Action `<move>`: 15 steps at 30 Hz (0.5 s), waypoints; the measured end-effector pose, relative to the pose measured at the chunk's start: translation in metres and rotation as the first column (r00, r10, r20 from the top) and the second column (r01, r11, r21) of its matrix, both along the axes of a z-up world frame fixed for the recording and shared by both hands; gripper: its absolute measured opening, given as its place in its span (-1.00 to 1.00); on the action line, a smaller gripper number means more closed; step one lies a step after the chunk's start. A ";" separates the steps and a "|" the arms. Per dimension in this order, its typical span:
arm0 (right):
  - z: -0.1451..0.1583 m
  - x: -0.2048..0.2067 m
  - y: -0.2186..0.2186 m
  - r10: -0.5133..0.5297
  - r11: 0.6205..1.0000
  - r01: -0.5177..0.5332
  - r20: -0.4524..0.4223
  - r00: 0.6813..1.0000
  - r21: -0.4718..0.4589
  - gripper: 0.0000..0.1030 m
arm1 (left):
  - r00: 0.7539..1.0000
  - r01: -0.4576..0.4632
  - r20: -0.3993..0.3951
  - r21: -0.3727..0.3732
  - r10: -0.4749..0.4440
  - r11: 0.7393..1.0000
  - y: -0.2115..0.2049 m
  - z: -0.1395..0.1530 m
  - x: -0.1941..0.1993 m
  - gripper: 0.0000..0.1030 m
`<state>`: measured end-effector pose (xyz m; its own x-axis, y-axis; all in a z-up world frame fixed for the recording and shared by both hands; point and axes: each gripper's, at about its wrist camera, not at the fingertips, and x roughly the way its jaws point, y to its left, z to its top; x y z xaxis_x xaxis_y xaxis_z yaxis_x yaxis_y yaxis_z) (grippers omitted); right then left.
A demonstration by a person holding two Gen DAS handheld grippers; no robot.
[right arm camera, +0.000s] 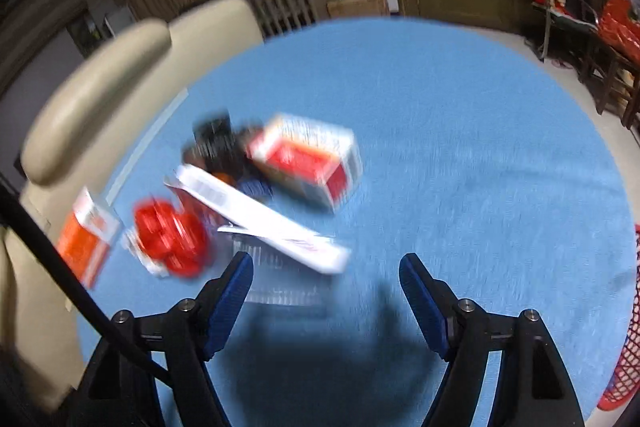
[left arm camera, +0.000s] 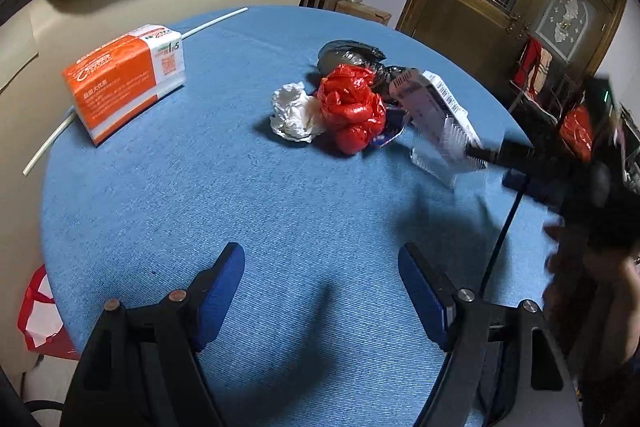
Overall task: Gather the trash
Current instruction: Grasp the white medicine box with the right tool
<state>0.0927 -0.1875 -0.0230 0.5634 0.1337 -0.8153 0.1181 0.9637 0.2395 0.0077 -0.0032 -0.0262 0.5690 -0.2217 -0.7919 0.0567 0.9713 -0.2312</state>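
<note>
Left wrist view: left gripper (left arm camera: 320, 291) hangs over bare blue tablecloth (left arm camera: 160, 187), jaws spread wide, nothing between them. The trash sits in a heap mid-table: crumpled white tissue (left arm camera: 292, 113) touching a red plastic bag (left arm camera: 352, 109), a dark bag (left arm camera: 350, 53) behind, a white carton (left arm camera: 434, 103) and a clear plastic tray (left arm camera: 436, 159) on the right side.

Right gripper (right arm camera: 326, 291) is also spread and empty, just short of the tray (frame is motion-blurred, so contact is hard to call).

Handling guess: all light. Tissue and bags are soft and will crush, so pinch a bunched fold near the top, not a loose flap. The red bag looks slick and may slide out. The carton is stiffer; grip across its narrow edge. The tray is thin and springy; take its rim.
</note>
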 end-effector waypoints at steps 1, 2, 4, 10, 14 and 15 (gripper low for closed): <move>-0.007 -0.004 0.001 0.013 1.000 -0.013 -0.028 1.000 -0.003 0.53 | 1.000 -0.001 0.003 -0.001 0.001 1.000 0.001 0.000 0.000 0.55; -0.014 -0.012 0.000 0.029 1.000 -0.030 -0.049 0.998 -0.005 0.53 | 1.000 -0.001 0.006 0.000 0.001 1.000 0.002 -0.001 0.000 0.55; -0.021 -0.035 -0.006 0.031 0.999 -0.032 -0.062 0.998 -0.018 0.53 | 1.000 0.001 0.002 0.001 -0.001 1.000 0.003 -0.003 0.001 0.55; -0.004 -0.059 -0.031 0.012 1.000 -0.012 -0.006 1.000 0.008 0.53 | 1.000 0.009 -0.010 0.002 -0.008 1.000 -0.002 -0.008 0.005 0.55; 0.004 -0.042 -0.019 0.083 0.997 -0.083 0.013 0.996 -0.003 0.53 | 1.000 0.003 -0.004 -0.001 -0.003 1.000 0.001 -0.005 0.001 0.55; 0.010 -0.040 -0.008 0.120 0.993 -0.120 0.022 0.993 -0.013 0.53 | 1.000 -0.002 -0.002 -0.002 0.002 1.000 0.003 -0.004 0.000 0.55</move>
<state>0.0531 -0.1958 -0.0125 0.5626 0.1918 -0.8042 -0.0039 0.9733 0.2294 0.0081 0.0003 -0.0305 0.5674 -0.2228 -0.7927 0.0547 0.9708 -0.2337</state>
